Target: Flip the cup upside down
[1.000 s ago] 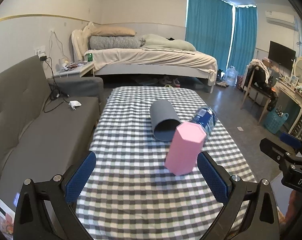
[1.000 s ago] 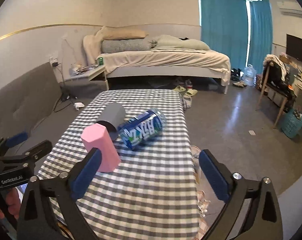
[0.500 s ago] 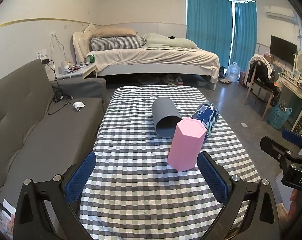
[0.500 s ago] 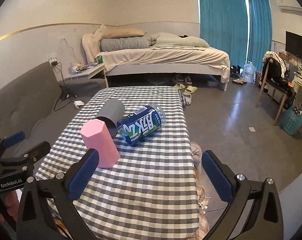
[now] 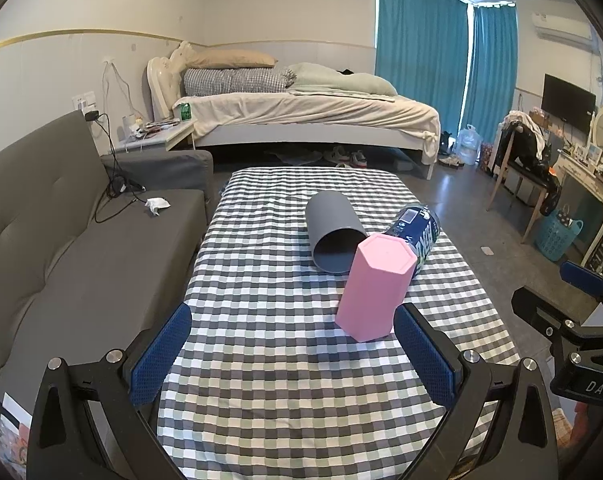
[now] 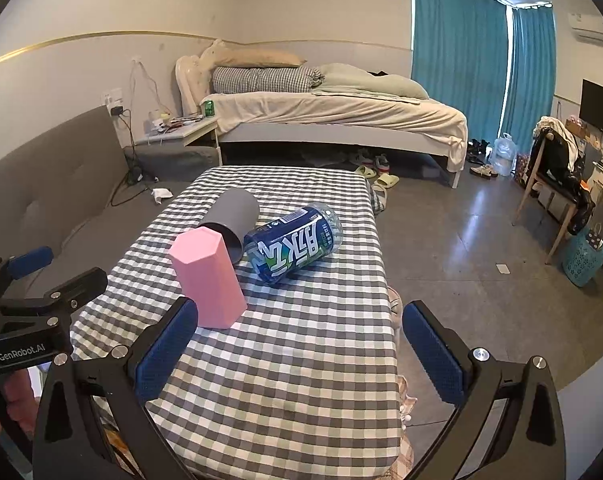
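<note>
A pink hexagonal cup [image 5: 375, 288] stands on the checked table with its closed end up; it also shows in the right wrist view [image 6: 207, 276]. A grey cup [image 5: 333, 230] lies on its side behind it, mouth toward me, also seen from the right wrist [image 6: 233, 216]. My left gripper [image 5: 293, 354] is open and empty, near the table's front, short of the pink cup. My right gripper [image 6: 301, 350] is open and empty over the table's front right part.
A blue labelled bottle [image 6: 295, 250] lies on its side beside the grey cup. The checked table [image 5: 269, 380] has a grey sofa [image 5: 61, 248] on its left. A bed [image 5: 301, 120] stands behind, with a chair [image 6: 557, 196] and a blue basket [image 6: 587, 256] to the right.
Both grippers have drawn back and risen slightly, so the cups look a little farther away. The cups and bottle have not moved. Both grippers stay open.
</note>
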A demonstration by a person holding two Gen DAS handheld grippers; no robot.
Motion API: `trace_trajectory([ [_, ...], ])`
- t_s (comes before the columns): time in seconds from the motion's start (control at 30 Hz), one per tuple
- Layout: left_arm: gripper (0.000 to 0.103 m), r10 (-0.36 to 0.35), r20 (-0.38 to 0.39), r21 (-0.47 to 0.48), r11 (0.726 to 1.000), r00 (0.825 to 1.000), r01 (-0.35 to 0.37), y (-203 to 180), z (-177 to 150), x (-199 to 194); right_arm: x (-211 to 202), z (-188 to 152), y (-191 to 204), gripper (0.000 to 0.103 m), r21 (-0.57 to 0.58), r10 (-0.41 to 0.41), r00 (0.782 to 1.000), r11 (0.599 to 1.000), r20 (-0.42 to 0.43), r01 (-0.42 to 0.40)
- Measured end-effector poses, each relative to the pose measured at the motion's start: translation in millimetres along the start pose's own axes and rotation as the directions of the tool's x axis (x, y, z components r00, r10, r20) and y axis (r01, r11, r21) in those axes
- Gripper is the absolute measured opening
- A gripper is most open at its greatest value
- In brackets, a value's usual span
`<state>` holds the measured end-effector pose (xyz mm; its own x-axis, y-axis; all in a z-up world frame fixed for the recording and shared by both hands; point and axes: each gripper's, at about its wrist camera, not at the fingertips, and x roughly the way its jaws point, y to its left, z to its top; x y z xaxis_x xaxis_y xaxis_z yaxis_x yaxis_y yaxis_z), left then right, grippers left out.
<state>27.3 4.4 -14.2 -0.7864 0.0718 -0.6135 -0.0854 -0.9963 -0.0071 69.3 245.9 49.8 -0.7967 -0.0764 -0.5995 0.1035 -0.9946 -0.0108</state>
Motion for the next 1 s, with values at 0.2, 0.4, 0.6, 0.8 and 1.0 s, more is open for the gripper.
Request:
trace_trajectory([
  [0.2,0.103,-0.004,-0.001,-0.006,1.0,1.0,0.004,0.6,-0.1,-0.3,1.1,0.5,0.6,0.103,-0.001,0.0,1.0,1.0,-0.004,0.0],
  [0.4,0.103,-0.008,0.006,-0.002,1.0,1.0,0.008,-0.5,-1.3,-2.6,1.7,-0.5,-0.2,0.103,0.003,-0.002,1.0,1.0,-0.006,0.002],
  [0.6,0.103,-0.007,0.01,0.001,1.0,1.0,0.007,-0.2,-0.1,-2.1,1.9,-0.8,-1.4,0.103,0.005,-0.004,1.0,1.0,-0.007,0.004],
  [0.8,0.103,-0.008,0.011,0.004,1.0,1.0,0.008,-1.9,-0.2,-2.0,2.3,0.7,-4.2,0.103,0.017,-0.006,1.0,1.0,-0.008,0.006],
  [1.0,0.103,-0.009,0.012,0.007,1.0,1.0,0.009,-3.0,0.6,-2.7,2.7,0.8,-4.9,0.103,0.018,-0.006,1.0,1.0,-0.008,0.006],
])
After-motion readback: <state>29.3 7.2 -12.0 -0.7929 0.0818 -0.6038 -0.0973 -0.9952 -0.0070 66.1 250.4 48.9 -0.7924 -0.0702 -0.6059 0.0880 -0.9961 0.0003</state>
